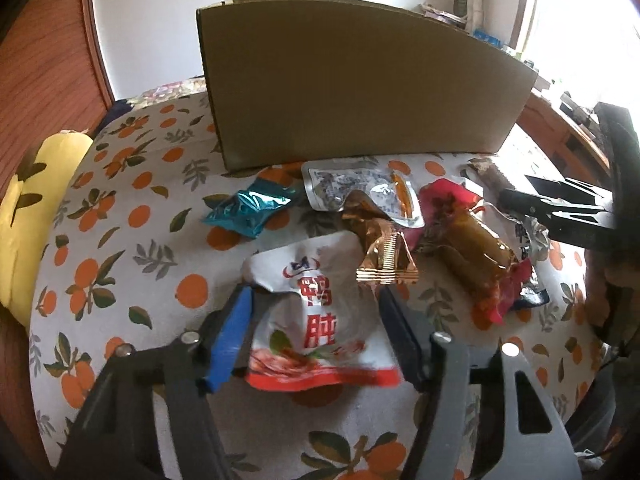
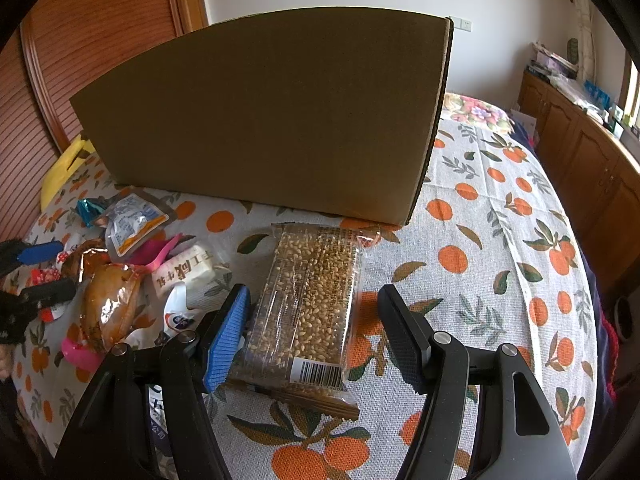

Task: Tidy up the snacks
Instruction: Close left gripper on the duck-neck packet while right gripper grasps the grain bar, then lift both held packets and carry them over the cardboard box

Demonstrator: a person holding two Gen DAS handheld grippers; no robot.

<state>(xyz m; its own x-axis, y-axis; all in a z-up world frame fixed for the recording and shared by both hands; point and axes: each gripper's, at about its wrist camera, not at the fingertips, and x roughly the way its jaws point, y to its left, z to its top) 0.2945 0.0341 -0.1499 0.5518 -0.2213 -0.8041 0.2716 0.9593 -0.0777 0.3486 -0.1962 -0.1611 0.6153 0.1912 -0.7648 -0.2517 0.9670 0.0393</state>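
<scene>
Both wrist cameras look steeply down, close over the orange-print tablecloth [image 1: 120, 240], facing the cardboard box [image 1: 360, 92]. The left view sits toward the box's left end, the right toward its right; they share the snack pile [image 2: 120, 272] before it.

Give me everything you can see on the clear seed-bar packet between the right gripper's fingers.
The seed-bar packet is a long clear plastic wrapper packed with golden-brown grains, with a crimped seal and a white barcode label at its near end. It lies flat and lengthwise on the orange-print tablecloth, far end close to the cardboard box. It sits between the right gripper fingers; the blue pad appears to touch its edge, while the black finger stands clear.
</scene>
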